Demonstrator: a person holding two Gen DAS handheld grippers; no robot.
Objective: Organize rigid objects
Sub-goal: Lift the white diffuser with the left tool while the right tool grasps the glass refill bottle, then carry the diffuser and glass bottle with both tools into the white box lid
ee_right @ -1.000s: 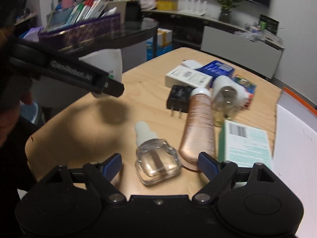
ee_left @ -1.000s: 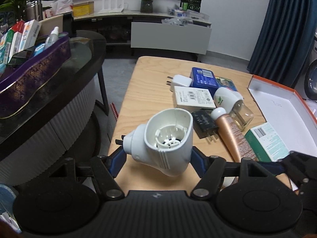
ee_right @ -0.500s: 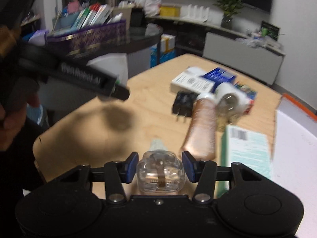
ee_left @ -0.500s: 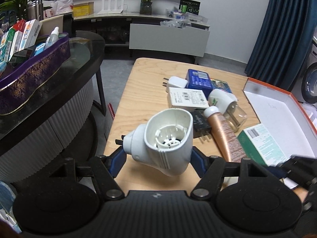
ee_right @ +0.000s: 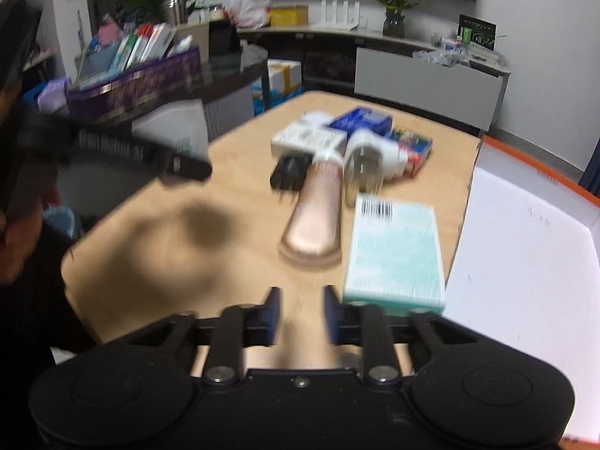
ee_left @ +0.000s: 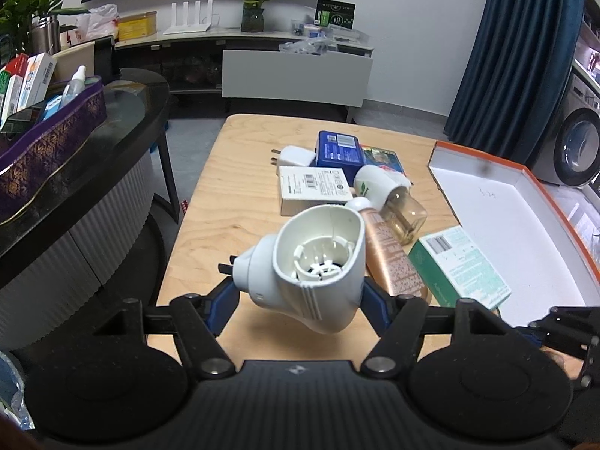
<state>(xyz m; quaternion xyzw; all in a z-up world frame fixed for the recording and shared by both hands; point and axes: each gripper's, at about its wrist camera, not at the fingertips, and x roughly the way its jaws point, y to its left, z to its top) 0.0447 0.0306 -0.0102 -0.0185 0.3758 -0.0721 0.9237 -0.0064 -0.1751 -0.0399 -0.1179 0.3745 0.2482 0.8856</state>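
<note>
Left gripper (ee_left: 300, 300) has its jaws clamped on the white plug-in diffuser (ee_left: 318, 262), held just over the near edge of the desk (ee_left: 240, 202), at 6 o'clock from the pile. Its prongs stick out toward 9 o'clock, the open socket faces up at the camera, and the shell's long side runs roughly 12 to 6. Right gripper (ee_right: 300, 315): jaws narrow and just eased apart a bit, but it's too blurry to tell if anything's between them. It sits at 6 o'clock from the rose-gold tube (ee_right: 315, 217).
</note>
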